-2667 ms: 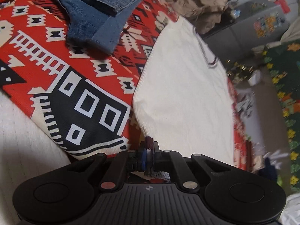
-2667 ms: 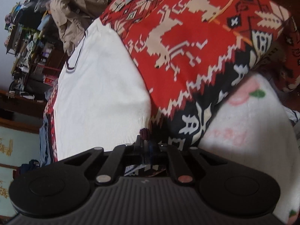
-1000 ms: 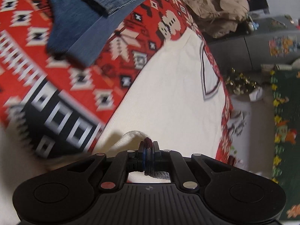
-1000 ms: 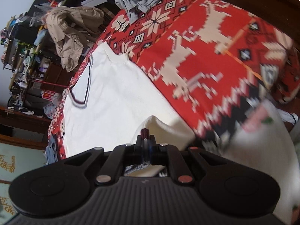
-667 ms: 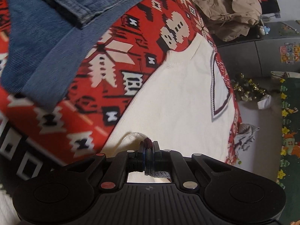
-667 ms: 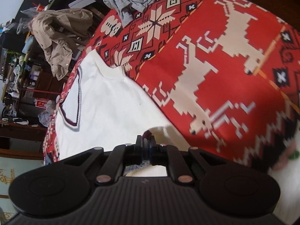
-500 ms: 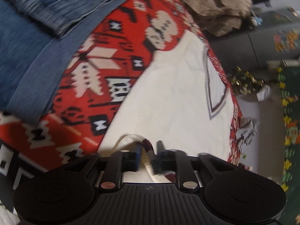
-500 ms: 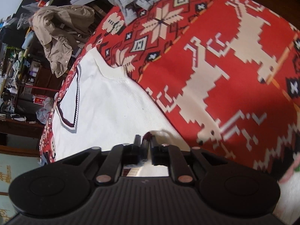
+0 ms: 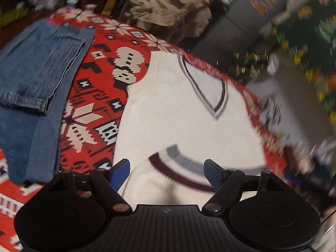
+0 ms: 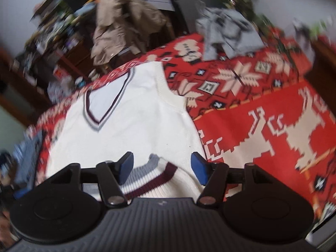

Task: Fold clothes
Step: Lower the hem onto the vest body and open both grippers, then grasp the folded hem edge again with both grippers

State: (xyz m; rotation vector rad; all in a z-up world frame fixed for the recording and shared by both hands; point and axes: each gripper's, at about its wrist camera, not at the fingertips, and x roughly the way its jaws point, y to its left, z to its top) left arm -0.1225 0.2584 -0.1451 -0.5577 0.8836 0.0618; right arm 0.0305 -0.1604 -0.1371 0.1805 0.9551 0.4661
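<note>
White vest point(image 9: 172, 126) flat beneath both wide-spread tongs point(image 9: 167, 173) point(image 10: 160, 166), just opened, striped hem between.

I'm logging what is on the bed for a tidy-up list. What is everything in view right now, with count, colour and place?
White sweater vest: one, cream with maroon and grey trim, flat on the blanket, striped hem folded up toward the V-neck.
Blanket: one, red with cream and black pattern, under all the clothes.
Jeans: one, blue denim, folded, beside the vest.
Blue cloth: one, plain blue, under the jeans.
Beige jacket: one, tan, heaped beyond the far edge.
Grey garment: one, grey, crumpled at the far edge of the blanket.
Background clutter: blurred, cannot tell.
Left gripper: black, blue pads, open over the hem.
Right gripper: same, open over the hem.
</note>
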